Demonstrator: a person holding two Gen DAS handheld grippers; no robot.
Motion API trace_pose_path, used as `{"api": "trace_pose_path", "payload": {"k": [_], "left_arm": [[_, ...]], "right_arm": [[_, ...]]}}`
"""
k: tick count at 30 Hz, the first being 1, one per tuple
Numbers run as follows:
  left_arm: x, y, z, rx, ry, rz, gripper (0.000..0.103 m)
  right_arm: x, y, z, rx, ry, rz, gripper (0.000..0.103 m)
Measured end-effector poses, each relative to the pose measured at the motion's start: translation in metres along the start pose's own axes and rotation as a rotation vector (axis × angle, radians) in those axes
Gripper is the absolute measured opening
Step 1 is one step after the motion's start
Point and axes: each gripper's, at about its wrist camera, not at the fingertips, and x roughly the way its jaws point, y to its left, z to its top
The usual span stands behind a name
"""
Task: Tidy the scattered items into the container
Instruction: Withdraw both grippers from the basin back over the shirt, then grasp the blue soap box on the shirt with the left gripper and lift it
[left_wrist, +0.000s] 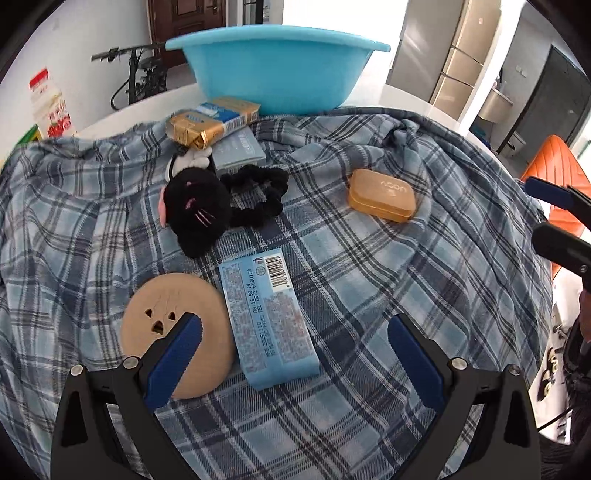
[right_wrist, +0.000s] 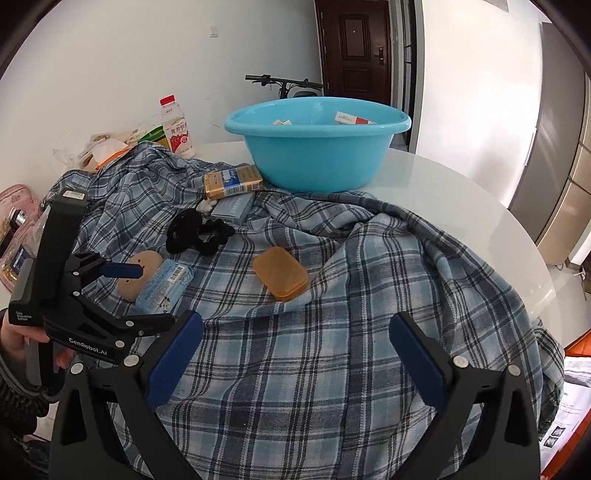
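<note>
The blue basin (right_wrist: 317, 147) is sitting at the table's far edge, just beyond the plaid cloth (right_wrist: 332, 332). A gold pack (right_wrist: 232, 181), black plush (left_wrist: 195, 210) and orange case (right_wrist: 280, 273) are lying before it. The left gripper (left_wrist: 295, 343) and right gripper (right_wrist: 295, 343) are hovering wide open, empty.

Turquoise basin (right_wrist: 314, 155) upright at the far edge holding small boxes, gold cigarette pack (left_wrist: 212, 123) just before it, black plush cat (left_wrist: 195, 210), black scrunchie (left_wrist: 264, 194), amber case (left_wrist: 382, 195), pale-blue tissue pack (left_wrist: 267, 317) flat against tan disc (left_wrist: 173, 332)
</note>
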Motion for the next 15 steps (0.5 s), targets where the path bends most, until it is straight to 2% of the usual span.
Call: {"api": "trace_pose_path", "payload": {"k": [2,5,6,7,9,11,13,15], "left_arm": [[0.005,0.003,0.001,-0.017,0.005,-0.001,0.102],[0.007,0.002,0.002,-0.005,-0.012,0.037,0.099],[0.008,0.002,0.002,-0.005,-0.018,0.050,0.092],[0.007,0.003,0.002,-0.004,-0.032,0.077,0.077],[0.004,0.004,0.003,0.007,-0.052,0.115,0.057],[0.001,0.007,0.003,0.008,-0.051,0.086,0.052],[-0.003,0.006,0.002,0.022,-0.050,0.052,0.040],[-0.005,0.004,0.001,0.033,-0.024,0.025,0.040]], "right_arm": [[0.001,-0.004,0.000,0.007,0.005,0.000,0.100],[0.003,-0.005,-0.001,-0.001,0.016,0.003,0.100],[0.003,-0.004,-0.001,-0.007,0.018,0.002,0.100],[0.004,-0.003,-0.001,-0.015,0.020,0.000,0.100],[0.004,-0.001,-0.001,-0.030,0.021,-0.003,0.100],[0.004,0.001,-0.001,-0.039,0.017,-0.007,0.100],[0.005,0.003,0.000,-0.047,0.016,-0.009,0.100],[0.005,0.005,0.001,-0.051,0.015,-0.006,0.100]]}}
